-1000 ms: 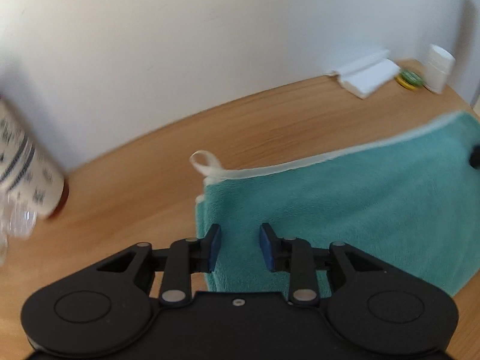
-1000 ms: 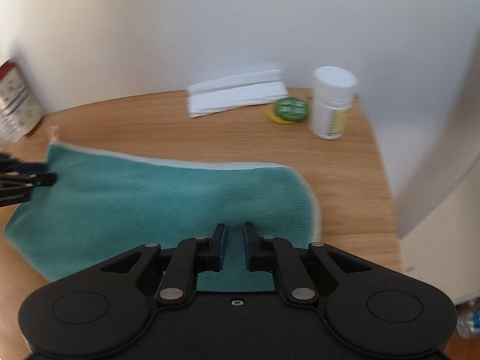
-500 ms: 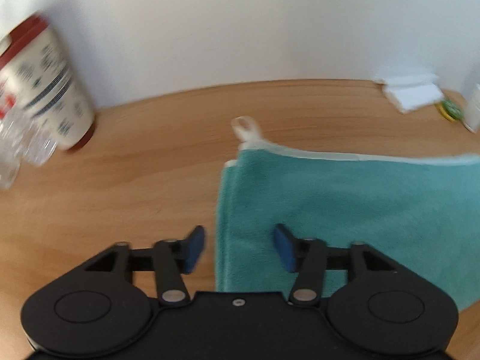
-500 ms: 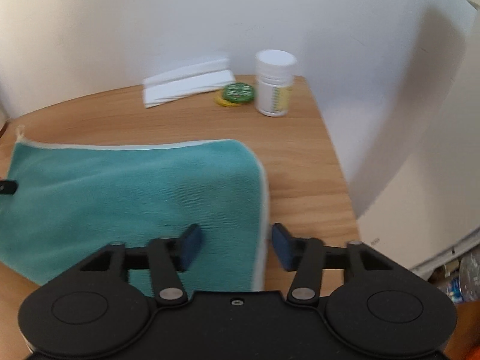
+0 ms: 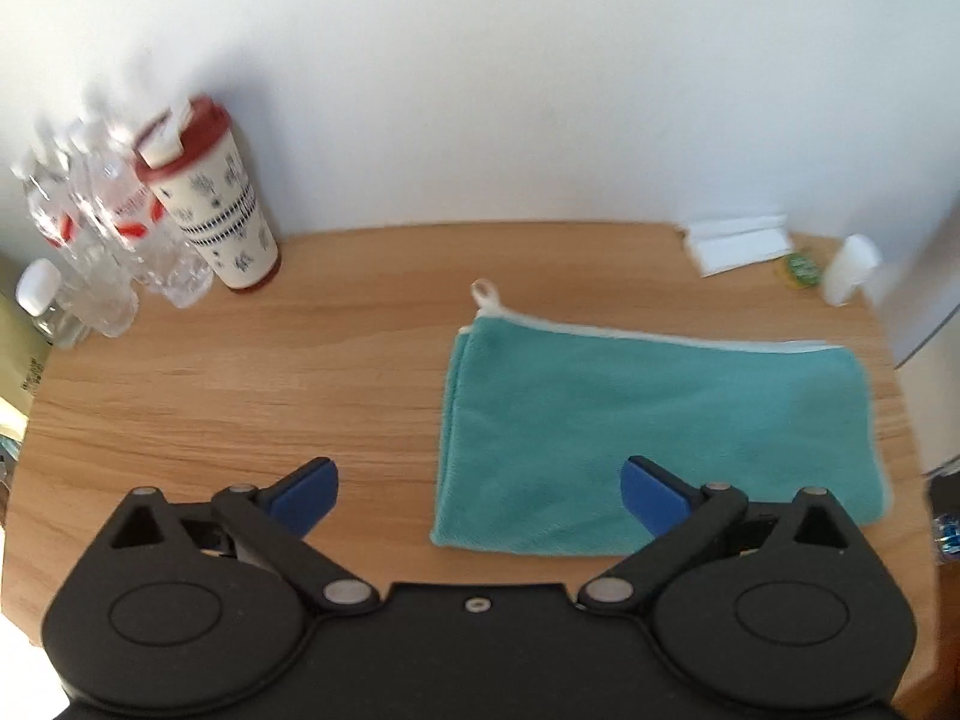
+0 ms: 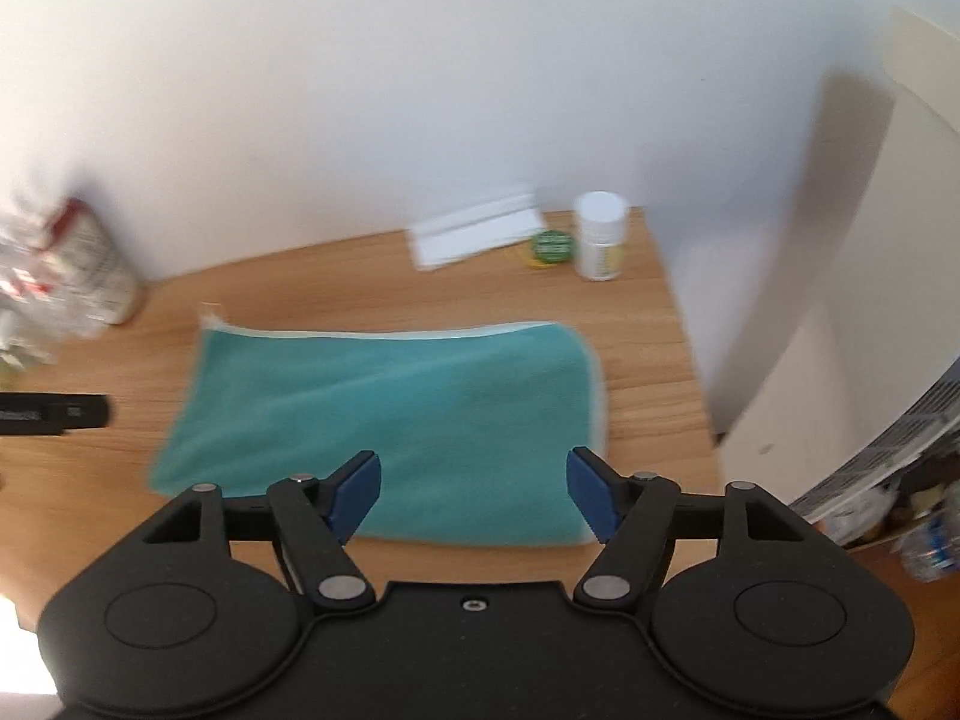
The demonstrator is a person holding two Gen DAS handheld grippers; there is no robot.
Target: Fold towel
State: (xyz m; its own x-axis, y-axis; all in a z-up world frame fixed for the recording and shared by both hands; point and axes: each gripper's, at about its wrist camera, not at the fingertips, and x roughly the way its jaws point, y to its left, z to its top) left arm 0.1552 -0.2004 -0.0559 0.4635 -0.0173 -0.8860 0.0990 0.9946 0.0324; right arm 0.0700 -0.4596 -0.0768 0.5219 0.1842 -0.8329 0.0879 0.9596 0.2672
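The teal towel (image 5: 654, 438) is seen lying folded flat on the wooden worktop (image 5: 270, 378), its white loop at the far left corner. The left claw (image 5: 480, 495) is held spread wide with nothing gripped, raised above the towel's near left edge, one blue pad over bare wood. The right claw (image 6: 474, 492) is likewise held wide and empty over the towel's (image 6: 390, 408) near right portion. A white bottle (image 6: 600, 237) is seen well beyond
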